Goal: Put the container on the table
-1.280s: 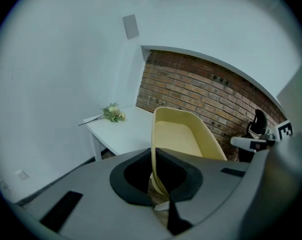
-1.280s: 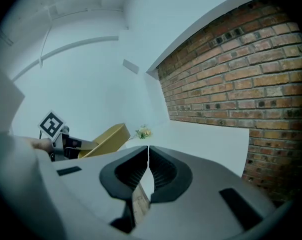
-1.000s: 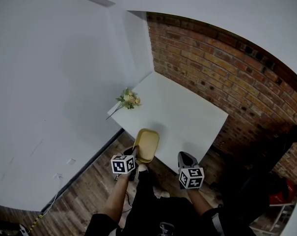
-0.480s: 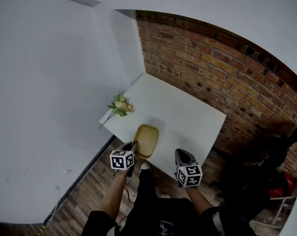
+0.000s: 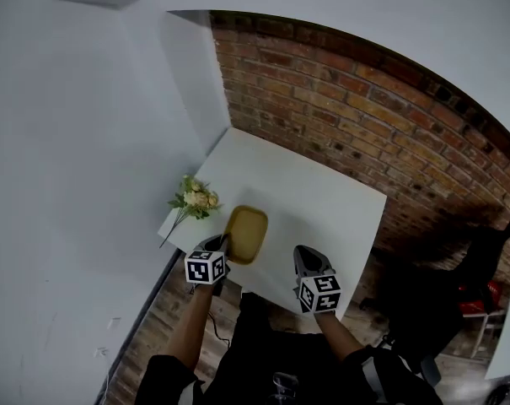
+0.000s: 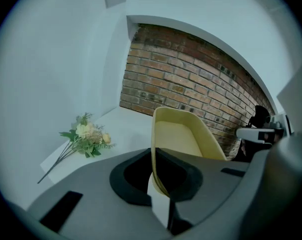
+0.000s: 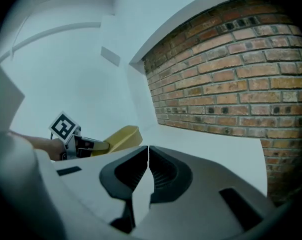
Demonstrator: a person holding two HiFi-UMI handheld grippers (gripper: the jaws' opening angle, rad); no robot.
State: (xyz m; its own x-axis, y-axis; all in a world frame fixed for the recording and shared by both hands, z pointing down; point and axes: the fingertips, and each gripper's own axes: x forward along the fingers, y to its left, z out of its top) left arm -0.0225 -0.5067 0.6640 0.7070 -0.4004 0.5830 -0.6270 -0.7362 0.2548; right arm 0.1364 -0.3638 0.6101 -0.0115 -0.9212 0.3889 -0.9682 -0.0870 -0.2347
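Note:
A shallow yellow container (image 5: 244, 233) is held over the near left part of the white table (image 5: 322, 201). My left gripper (image 5: 222, 244) is shut on the container's near rim. In the left gripper view the rim (image 6: 155, 149) runs between the jaws and the container (image 6: 183, 136) tilts away toward the brick wall. Whether its base touches the table I cannot tell. My right gripper (image 5: 306, 255) hovers at the table's near edge to the right, jaws shut with nothing in them. The right gripper view shows the container (image 7: 122, 136) off to the left, beyond its own closed jaws.
A small bunch of flowers (image 5: 193, 200) lies on the table's left edge, close to the container. A brick wall (image 5: 364, 116) backs the table and a white wall (image 5: 86, 159) flanks its left. Dark objects (image 5: 444, 310) stand on the wooden floor at right.
Both grippers have moved forward over the table. The container, which hung at the table's near edge, is now above the tabletop beside the flowers, still gripped by the left gripper.

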